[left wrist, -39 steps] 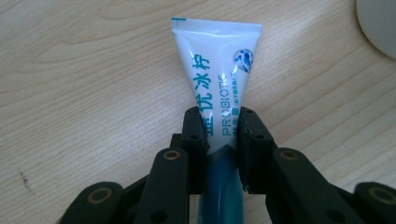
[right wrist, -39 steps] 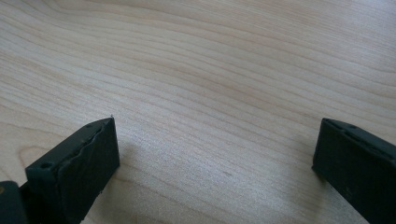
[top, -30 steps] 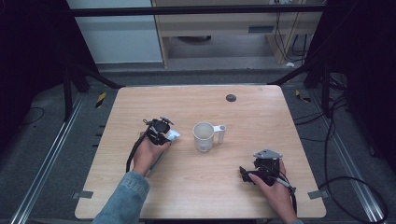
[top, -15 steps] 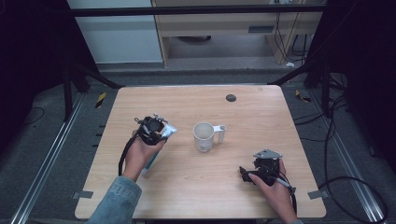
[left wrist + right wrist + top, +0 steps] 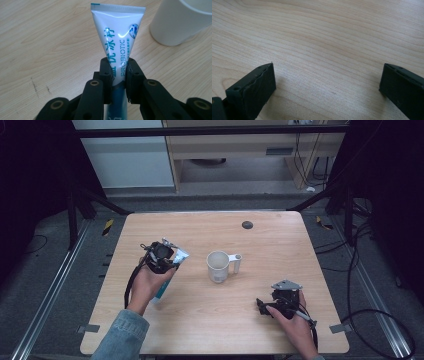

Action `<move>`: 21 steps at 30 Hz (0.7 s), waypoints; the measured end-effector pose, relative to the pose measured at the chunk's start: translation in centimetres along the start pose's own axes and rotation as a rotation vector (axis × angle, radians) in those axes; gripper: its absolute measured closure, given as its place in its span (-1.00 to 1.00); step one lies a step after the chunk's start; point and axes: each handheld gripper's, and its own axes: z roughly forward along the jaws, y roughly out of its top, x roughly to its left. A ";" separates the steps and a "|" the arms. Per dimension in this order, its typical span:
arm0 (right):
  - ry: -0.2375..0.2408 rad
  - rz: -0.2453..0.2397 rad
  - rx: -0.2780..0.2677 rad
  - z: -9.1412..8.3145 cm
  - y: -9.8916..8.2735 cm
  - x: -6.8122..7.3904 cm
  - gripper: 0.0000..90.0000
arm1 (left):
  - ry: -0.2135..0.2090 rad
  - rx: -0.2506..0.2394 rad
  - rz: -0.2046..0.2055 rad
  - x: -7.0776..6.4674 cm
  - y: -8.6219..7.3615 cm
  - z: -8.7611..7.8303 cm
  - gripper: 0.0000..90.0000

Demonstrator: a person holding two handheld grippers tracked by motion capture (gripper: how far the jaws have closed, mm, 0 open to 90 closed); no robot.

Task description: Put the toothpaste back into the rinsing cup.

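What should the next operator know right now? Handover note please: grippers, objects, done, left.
Left gripper: shut on the white-and-blue plastic toothpaste tube, clamped mid-body, flat crimped end pointing away from the gripper, lifted off the table.
Right gripper: open, empty, low over bare light wooden table at the near right.
White plastic mug with a handle: upright at table centre, just right of the tube, looks empty.
Done: tube picked up.
Left: probably set the tube into the mug; it is beside the mug, not yet over the rim. Right gripper could steady the mug if needed.
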 end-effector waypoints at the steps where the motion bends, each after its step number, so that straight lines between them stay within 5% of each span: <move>1: -0.001 -0.001 -0.001 0.0 0.0 0.0 -0.99 | -0.005 -0.007 0.004 -0.2 0.1 -0.2 0.72; 21: 0.000 0.001 0.000 0.0 0.0 0.0 -0.99 | -0.058 -0.141 0.005 -3.7 0.6 -3.0 0.72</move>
